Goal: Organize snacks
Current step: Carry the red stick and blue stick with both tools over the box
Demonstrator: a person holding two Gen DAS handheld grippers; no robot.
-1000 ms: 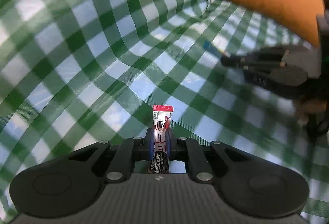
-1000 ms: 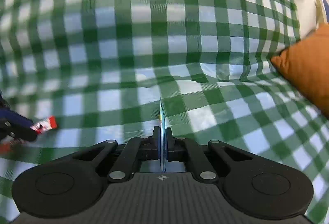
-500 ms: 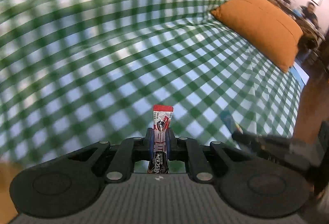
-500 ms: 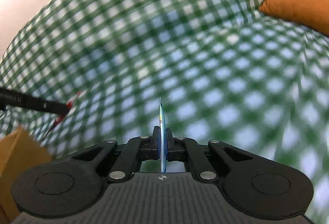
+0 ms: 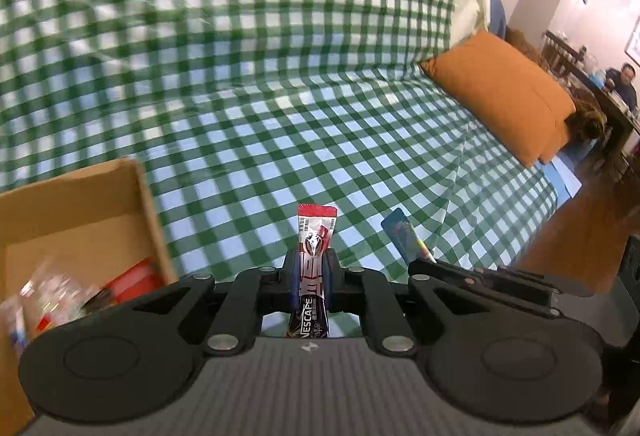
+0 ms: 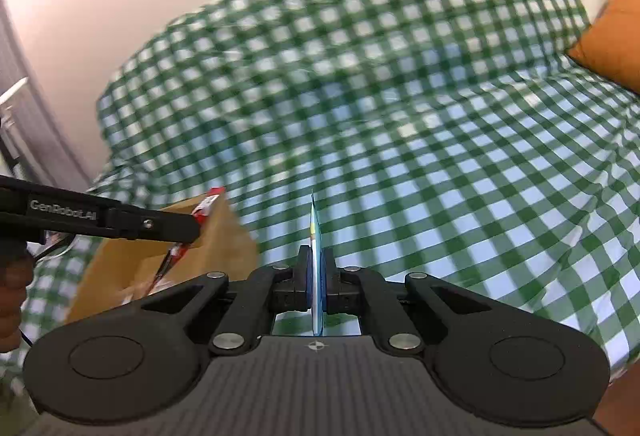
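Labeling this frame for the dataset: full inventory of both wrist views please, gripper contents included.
Nescafe stick: 1, red and black, clamped in left gripper.
Flat packet: 1, blue, clamped edge-on in right gripper.
Cardboard box: 1, brown, on the cloth at left, holding blurred snacks.
Checked cloth: 1, green and white, over the sofa.
Cushion: 1, orange, far right.
Person: 1, seated in the background.
Left gripper: black, shut.
Right gripper: black, shut.

A sofa draped in a green-and-white checked cloth [image 5: 280,107] carries an open cardboard box [image 5: 80,203] at its left and an orange cushion [image 5: 500,95] at its right.
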